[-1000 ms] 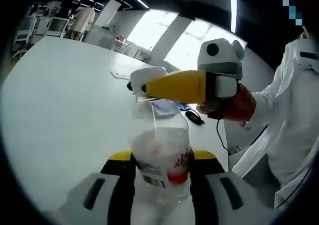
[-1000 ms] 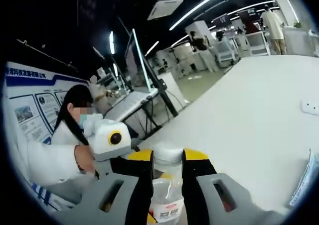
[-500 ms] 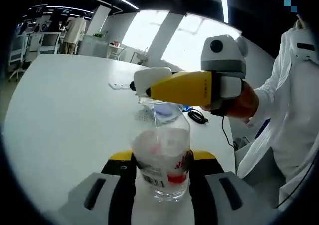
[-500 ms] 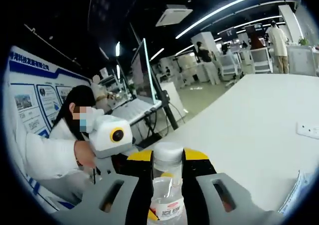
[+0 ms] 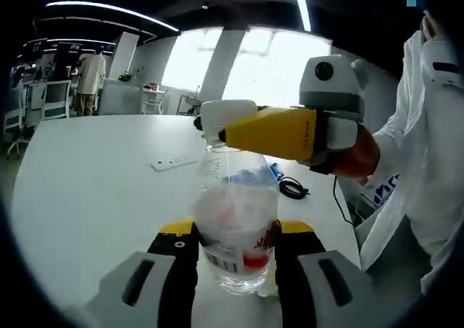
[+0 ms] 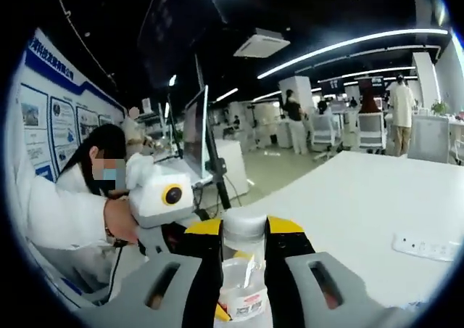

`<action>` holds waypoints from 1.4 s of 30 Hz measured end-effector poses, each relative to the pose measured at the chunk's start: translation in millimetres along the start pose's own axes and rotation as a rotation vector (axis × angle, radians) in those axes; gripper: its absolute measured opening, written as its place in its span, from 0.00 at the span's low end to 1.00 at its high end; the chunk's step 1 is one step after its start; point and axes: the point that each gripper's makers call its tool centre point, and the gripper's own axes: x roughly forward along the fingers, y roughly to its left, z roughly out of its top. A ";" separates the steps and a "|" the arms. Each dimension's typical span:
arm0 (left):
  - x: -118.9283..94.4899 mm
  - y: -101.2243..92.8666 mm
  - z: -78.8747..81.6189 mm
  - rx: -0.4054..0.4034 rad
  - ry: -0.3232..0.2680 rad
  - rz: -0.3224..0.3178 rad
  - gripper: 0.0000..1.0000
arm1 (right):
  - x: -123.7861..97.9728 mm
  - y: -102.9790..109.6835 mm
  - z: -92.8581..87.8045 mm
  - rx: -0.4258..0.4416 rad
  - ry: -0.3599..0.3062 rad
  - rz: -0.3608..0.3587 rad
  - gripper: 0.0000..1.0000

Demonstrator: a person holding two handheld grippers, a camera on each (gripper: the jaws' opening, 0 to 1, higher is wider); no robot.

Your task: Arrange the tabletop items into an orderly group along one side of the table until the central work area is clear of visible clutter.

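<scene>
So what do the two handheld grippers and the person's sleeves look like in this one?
The left gripper has light grey jaws with black inner faces and yellow tips. The right gripper matches, and in the left gripper view shows a yellow body, white tip and grey-white housing. The person wears a white sleeve, like a lab coat.

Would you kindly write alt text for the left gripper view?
A clear plastic bottle stands clamped between the left hand-held gripper jaws, while the right hand-held gripper grips its top. Behind lie a white table and black cable.
</scene>
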 end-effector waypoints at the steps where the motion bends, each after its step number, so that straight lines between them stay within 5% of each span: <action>1: 4.2 3.0 3.4 0.008 0.000 -0.007 0.40 | -2.0 -5.7 2.5 -0.008 -0.009 -0.011 0.18; 9: 28.1 14.1 15.6 0.082 0.011 -0.034 0.40 | -10.5 -28.6 8.5 -0.101 -0.045 -0.049 0.18; 22: 47.1 35.4 -7.8 0.109 0.063 -0.030 0.40 | -5.3 -44.3 -21.5 -0.201 0.020 -0.070 0.19; 42: 53.7 44.8 -19.6 0.109 0.070 -0.039 0.40 | -4.6 -49.6 -36.5 -0.256 0.051 -0.113 0.19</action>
